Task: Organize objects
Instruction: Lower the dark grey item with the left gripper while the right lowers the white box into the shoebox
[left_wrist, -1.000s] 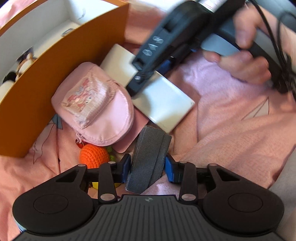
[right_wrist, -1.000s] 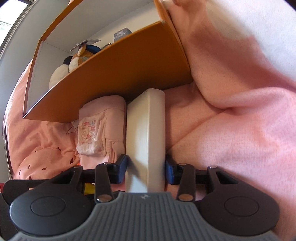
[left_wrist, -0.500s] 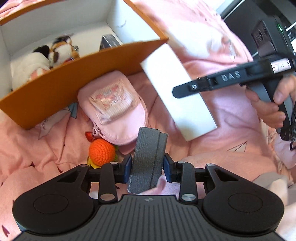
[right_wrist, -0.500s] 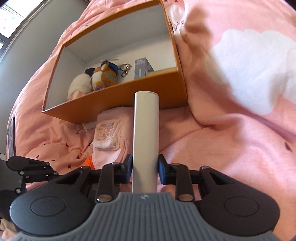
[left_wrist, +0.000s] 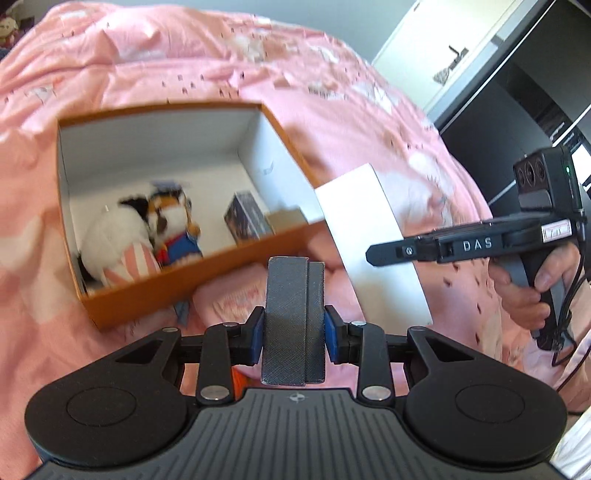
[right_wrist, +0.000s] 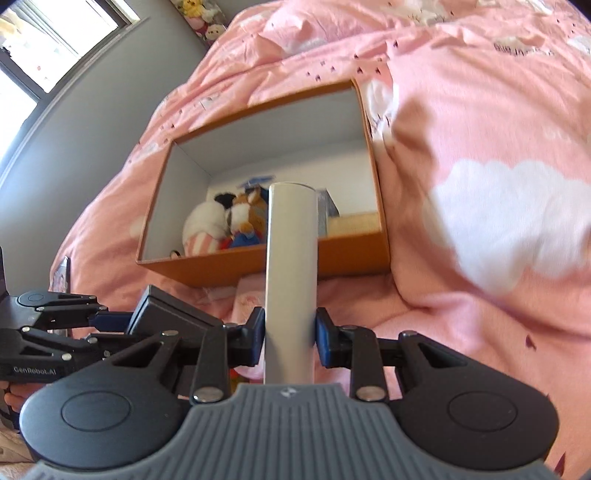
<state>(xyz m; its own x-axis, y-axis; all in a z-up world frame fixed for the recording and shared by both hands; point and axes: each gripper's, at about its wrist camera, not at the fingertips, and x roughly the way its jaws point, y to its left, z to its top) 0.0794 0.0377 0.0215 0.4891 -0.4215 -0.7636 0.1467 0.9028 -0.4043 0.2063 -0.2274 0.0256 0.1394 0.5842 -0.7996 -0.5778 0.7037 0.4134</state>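
My left gripper (left_wrist: 293, 330) has a dark grey textured wallet (left_wrist: 293, 317) upright between its blue pads, which press on it as the jaws are closing. My right gripper (right_wrist: 290, 338) is shut on a flat white box (right_wrist: 291, 277), held edge-on above the bed. In the left wrist view that white box (left_wrist: 369, 240) hangs to the right, level with the orange box's near corner. The open orange box (left_wrist: 147, 299) lies ahead of both grippers and holds plush toys (left_wrist: 140, 236) and a small dark carton (left_wrist: 245, 218). A pink pouch (left_wrist: 229, 299) lies against its front wall, below my grippers.
A pink duvet (right_wrist: 480, 110) with white clouds covers the bed and rises in a fold right of the orange box. Dark furniture (left_wrist: 535, 92) stands at the far right. A person's hand (left_wrist: 528, 295) grips the right tool's handle. A window (right_wrist: 37, 44) is at upper left.
Both grippers have risen off the bed with the wallet and the white box. The pouch and orange ball dropped below, and the orange box's inside came into view.
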